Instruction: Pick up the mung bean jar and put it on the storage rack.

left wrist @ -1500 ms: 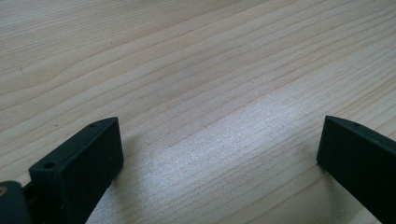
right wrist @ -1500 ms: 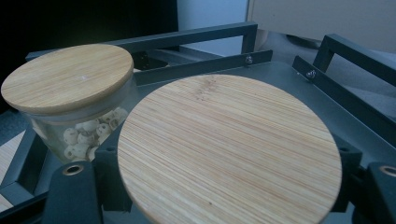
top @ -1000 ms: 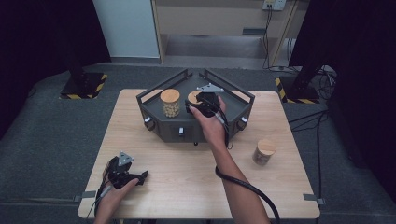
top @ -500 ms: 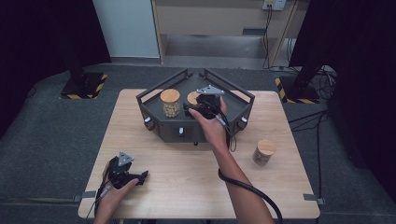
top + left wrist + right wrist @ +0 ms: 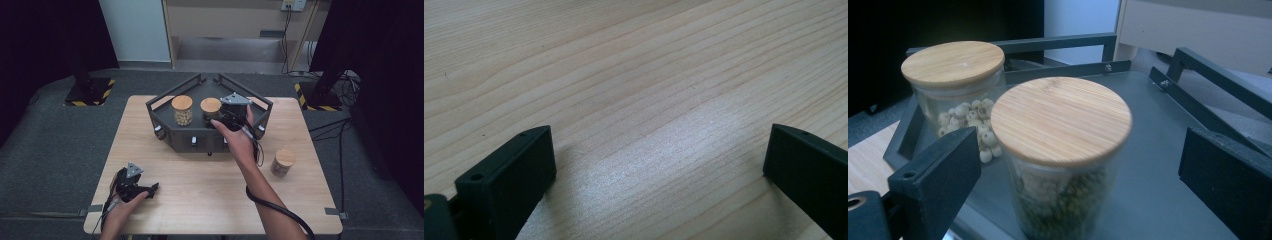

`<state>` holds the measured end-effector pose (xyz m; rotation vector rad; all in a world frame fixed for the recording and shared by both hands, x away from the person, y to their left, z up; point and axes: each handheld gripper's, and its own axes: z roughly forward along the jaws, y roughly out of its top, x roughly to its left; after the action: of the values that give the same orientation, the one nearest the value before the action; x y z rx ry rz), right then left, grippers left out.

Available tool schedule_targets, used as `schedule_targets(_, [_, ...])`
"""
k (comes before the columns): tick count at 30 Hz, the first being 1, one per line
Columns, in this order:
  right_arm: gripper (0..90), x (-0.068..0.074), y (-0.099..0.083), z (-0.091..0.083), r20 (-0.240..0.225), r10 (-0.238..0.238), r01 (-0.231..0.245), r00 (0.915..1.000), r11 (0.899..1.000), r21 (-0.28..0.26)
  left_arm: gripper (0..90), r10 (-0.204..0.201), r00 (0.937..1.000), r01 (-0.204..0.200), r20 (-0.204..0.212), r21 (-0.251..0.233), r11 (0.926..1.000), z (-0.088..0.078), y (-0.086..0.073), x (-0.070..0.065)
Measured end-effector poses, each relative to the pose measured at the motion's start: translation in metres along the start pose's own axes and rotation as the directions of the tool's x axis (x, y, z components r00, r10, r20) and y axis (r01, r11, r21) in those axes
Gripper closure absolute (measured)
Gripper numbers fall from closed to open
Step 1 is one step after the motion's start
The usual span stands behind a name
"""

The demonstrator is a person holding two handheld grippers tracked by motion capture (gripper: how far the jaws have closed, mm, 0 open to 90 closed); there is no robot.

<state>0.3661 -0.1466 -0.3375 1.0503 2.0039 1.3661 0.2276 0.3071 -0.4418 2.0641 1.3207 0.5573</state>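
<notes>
A dark grey tray (image 5: pixel 165 122) with railed sides stands at the back middle of the wooden table. Two wooden-lidded glass jars stand in it: a jar of white beads (image 5: pixel 182 110) (image 5: pixel 955 85) and a jar of green contents (image 5: pixel 210 106) (image 5: pixel 1060 150). My right gripper (image 5: pixel 218 116) (image 5: pixel 1078 150) sits just right of the green jar. Its jaws have just been opening and now stand wide on either side of that jar, pads clear of the glass. Near the front left edge, my left gripper (image 5: pixel 134 184) (image 5: pixel 659 145) rests open over bare wood.
A third wooden-lidded jar (image 5: pixel 283 162) stands on the table to the right of the tray. The tray's raised rails (image 5: pixel 1208 75) run close behind and beside the jars. The right gripper's cable (image 5: pixel 280 212) trails along the forearm. Dark floor surrounds the table.
The right gripper's jaws have opened off the green jar, and the hand has drawn back toward the right and the person. The jar's lid now shows whole. The left hand is unmoved.
</notes>
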Motion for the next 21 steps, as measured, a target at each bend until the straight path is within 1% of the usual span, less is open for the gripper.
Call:
schedule_targets(4, [3.3,-0.005,-0.002,-0.011,0.004,-0.004,0.004,1.0,1.0,-0.001,0.0,0.0,1.0,0.0,0.0,0.0,1.0,0.0,0.0,0.0])
schedule_targets(8, [3.4,-0.013,-0.007,-0.023,0.001,0.012,-0.012,0.9999,1.0,-0.008,0.0,0.0,1.0,0.0,0.0,0.0,1.0,0.0,0.0,0.0])
schedule_targets(18, [3.2,-0.024,-0.016,-0.044,0.008,-0.006,0.006,1.0,1.0,0.002,0.0,0.0,1.0,0.0,0.0,0.0,1.0,0.0,0.0,0.0])
schedule_targets(21, [3.1,-0.028,-0.02,-0.049,0.015,-0.001,0.001,0.9999,1.0,0.008,0.0,0.0,1.0,0.0,0.0,0.0,1.0,0.0,0.0,0.0])
